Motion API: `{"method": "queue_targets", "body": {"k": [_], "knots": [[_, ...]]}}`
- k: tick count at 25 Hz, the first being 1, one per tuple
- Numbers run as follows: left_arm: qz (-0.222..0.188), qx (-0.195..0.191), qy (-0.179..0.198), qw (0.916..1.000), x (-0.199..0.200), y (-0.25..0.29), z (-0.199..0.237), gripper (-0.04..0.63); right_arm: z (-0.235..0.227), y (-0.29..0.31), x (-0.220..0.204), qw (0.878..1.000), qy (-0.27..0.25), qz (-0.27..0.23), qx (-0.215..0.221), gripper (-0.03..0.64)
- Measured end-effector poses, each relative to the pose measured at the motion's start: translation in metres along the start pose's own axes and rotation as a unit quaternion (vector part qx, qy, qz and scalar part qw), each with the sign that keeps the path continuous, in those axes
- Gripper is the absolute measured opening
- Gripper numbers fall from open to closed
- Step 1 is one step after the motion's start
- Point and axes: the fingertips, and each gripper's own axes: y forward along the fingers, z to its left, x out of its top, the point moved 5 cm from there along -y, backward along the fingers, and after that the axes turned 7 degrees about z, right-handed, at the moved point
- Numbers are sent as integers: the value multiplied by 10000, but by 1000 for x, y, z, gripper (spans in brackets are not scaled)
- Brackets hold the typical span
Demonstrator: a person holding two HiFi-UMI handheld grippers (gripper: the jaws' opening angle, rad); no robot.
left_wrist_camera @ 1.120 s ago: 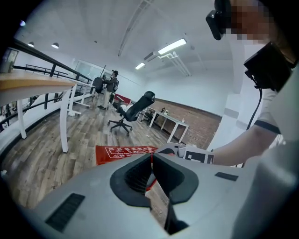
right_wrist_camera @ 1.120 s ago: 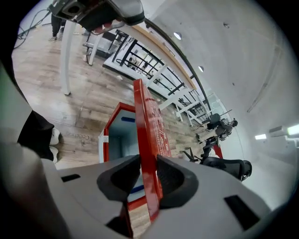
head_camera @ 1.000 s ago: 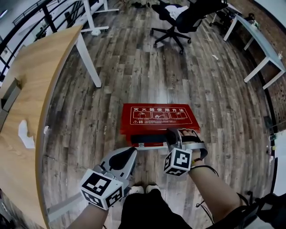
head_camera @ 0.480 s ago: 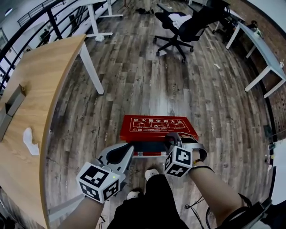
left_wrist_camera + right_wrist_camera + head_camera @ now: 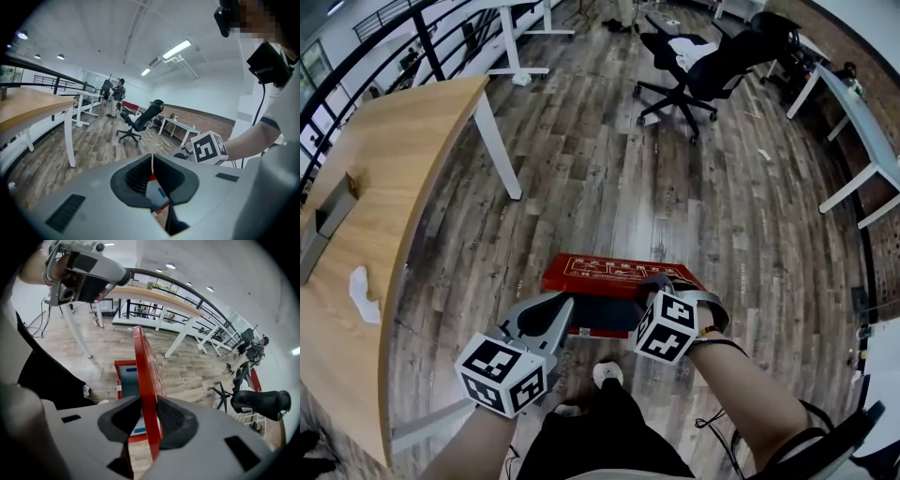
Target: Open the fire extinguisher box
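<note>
Fire extinguisher box (image 5: 605, 317): its red lid (image 5: 144, 371) is tilted up, pinched in the right gripper (image 5: 149, 414); the left gripper (image 5: 151, 161) is closed and empty.

Left gripper (image 5: 151, 160) fingers together; fire extinguisher box (image 5: 156, 196) shows below them, right gripper (image 5: 188, 151) beyond

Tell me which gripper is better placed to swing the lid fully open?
Right. The right gripper clamps the raised lid at its edge; the left gripper is shut and empty beside the box.
</note>
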Motion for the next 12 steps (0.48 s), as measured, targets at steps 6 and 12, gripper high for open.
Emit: {"method": "queue_targets", "body": {"k": [6,12], "knots": [[7,138,34,9999,15,7,7,8,-28,-4,4,9993,70,-15,359,109],[25,259,-35,9997,29,15,17,8,-63,-4,8,9968,318,-124,723,106]]}}
